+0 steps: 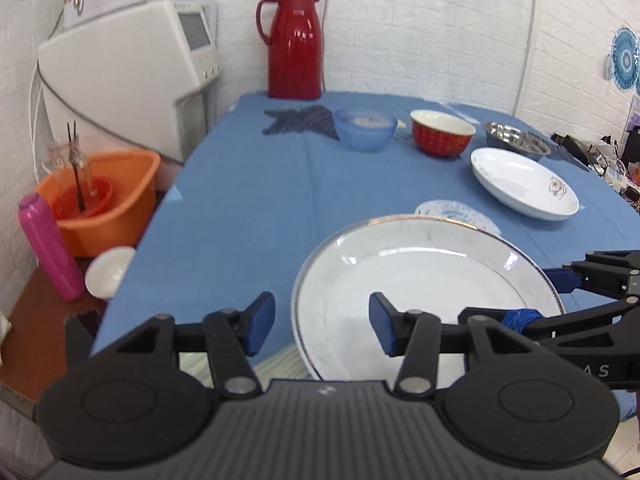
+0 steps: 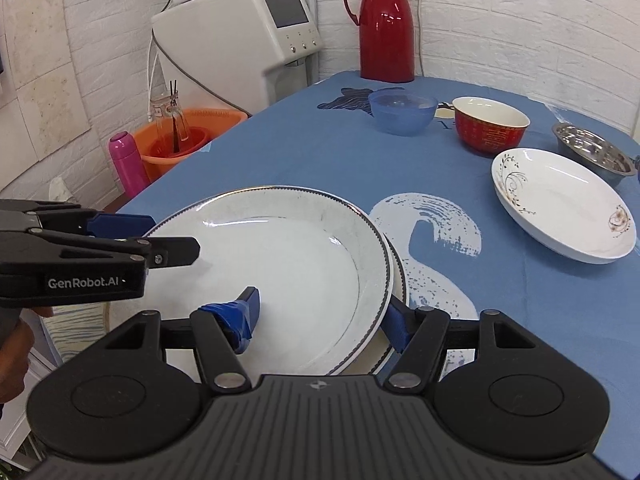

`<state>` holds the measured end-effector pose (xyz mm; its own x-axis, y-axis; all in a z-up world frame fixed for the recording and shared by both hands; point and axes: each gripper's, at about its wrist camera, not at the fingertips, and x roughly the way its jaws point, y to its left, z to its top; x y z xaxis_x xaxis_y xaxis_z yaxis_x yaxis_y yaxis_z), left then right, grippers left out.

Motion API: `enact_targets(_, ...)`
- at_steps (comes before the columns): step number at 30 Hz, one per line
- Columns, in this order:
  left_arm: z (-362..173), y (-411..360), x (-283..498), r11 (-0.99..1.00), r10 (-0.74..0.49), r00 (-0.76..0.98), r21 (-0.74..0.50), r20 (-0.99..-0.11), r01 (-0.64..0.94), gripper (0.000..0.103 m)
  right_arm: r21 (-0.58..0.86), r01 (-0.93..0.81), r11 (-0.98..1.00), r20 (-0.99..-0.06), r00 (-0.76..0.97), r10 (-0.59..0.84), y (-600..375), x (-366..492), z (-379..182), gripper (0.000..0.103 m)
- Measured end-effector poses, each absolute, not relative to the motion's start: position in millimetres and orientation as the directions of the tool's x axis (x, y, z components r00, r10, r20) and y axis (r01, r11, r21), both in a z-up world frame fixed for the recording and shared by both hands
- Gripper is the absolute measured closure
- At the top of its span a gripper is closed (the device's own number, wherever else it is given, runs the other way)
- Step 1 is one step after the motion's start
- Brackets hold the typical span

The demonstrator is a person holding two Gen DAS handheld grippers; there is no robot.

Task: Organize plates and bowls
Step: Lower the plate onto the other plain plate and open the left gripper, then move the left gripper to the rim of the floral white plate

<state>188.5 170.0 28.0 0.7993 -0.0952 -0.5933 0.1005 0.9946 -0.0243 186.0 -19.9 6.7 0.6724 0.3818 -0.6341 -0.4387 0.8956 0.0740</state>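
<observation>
A: Right claw [image 2: 320, 314] first. Its jaws straddle the near right rim of the top plate [image 2: 280, 272], one pad over the well, the other outside and under the rim. It looks clamped on that rim, though the outer pad is half hidden, so I'd say probably gripping.

B: And the left claw [image 1: 322, 326]?

A: Spread wide, holding nothing. In its own view the right pad hangs over the plate's left side and the left pad sits off the rim, over the blue worktop [image 1: 248, 184].

B: So where does the plate lie?

A: At the near edge of the worktop, on a second plate [image 2: 398, 276] of the same pattern, whose rim peeks out to the right. The top one appears tipped up slightly on the right.

B: What does the next move turn on?

A: The flowered plate [image 2: 560, 208] sits ahead and to the right, well apart from the stack. The right claw is the nearer one. Behind it, in a row, stand the blue bowl [image 2: 402, 112], the red bowl [image 2: 490, 126] and the steel bowl [image 2: 592, 152].
</observation>
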Motion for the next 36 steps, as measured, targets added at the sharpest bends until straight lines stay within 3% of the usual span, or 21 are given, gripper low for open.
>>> enact_targets(7, 40, 168, 191, 0.997, -0.068, 0.815, -0.002, -0.575, 0.081, 0.051, -0.037, -0.461, 0.887, -0.653, 0.683, 0.328, -9, 182, 6, 0.050)
enact_targets(15, 47, 165, 193, 0.997, -0.065, 0.823, -0.008, -0.564, 0.074, 0.050, 0.018, -0.416, 0.909, -0.678, 0.663, 0.317, -23, 180, 9, 0.048)
enact_targets(21, 53, 159, 195, 0.995, -0.090, 0.808, -0.026, -0.582, 0.092, 0.049, 0.104, -0.425, 0.899, -0.644, 0.660, 0.387, -45, 178, 22, 0.050)
enact_targets(25, 63, 151, 209, 0.988, -0.154, 0.779, -0.071, -0.608, 0.139, 0.047, 0.196, -0.324, 0.925, -0.619, 0.691, 0.373, -98, 190, 37, 0.050)
enact_targets(30, 75, 118, 260, 0.949, -0.313, 0.691, -0.204, -0.651, 0.239, 0.045, 0.241, -0.120, 0.963, -0.599, 0.762, 0.245, -175, 225, 53, 0.049)
enact_targets(36, 67, 53, 348, 0.920, -0.388, 0.577, -0.260, -0.719, 0.295, 0.045, 0.209, -0.002, 0.978, -0.670, 0.728, 0.144, -219, 288, 41, 0.048)
